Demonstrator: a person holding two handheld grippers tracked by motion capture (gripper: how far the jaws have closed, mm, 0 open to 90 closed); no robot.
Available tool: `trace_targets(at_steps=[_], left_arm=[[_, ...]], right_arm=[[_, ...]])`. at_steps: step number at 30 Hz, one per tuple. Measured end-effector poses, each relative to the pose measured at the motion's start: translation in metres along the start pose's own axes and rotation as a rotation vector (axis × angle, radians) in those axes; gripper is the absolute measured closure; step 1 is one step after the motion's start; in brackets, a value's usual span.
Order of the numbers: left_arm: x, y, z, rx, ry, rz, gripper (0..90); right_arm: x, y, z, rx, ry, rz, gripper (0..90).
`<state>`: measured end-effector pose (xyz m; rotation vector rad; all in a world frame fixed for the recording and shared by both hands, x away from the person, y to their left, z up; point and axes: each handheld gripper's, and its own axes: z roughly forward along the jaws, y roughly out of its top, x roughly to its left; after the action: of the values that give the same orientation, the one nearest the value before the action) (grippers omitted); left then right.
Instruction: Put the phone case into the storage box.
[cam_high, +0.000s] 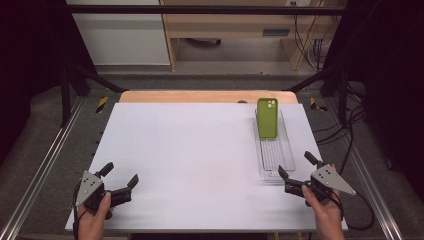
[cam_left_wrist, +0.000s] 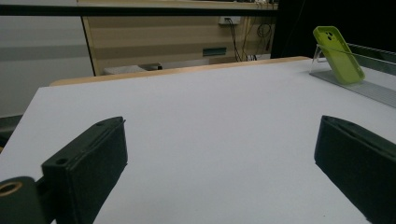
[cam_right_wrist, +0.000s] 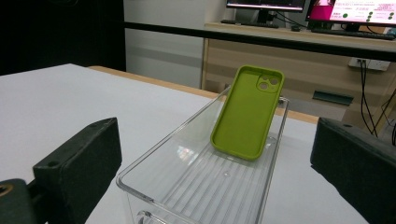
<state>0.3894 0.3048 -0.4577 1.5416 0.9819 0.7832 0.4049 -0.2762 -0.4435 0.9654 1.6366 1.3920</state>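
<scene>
Green phone case (cam_high: 267, 118) leans upright against the far end of the clear tray (cam_high: 286, 159), right of centre in the high view. My right gripper (cam_high: 298, 172) sits at lower right, jaws spread wide, just at the tray's near end. My left gripper (cam_high: 120, 175) rests at lower left, jaws apart too, on the white table (cam_high: 190, 150).
</scene>
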Motion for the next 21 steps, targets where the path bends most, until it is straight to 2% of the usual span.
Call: trace_targets(at_steps=[13,21], left_arm=[[-0.002,0.0,0.001,-0.004,-0.006,0.014,2.1],[0.001,0.001,-0.002,-0.034,0.011,0.016,2.2]], right_arm=[[0.001,-0.004,0.005,-0.004,0.011,0.002,2.4],[0.003,-0.011,0.009,-0.023,0.027,0.006,2.5]])
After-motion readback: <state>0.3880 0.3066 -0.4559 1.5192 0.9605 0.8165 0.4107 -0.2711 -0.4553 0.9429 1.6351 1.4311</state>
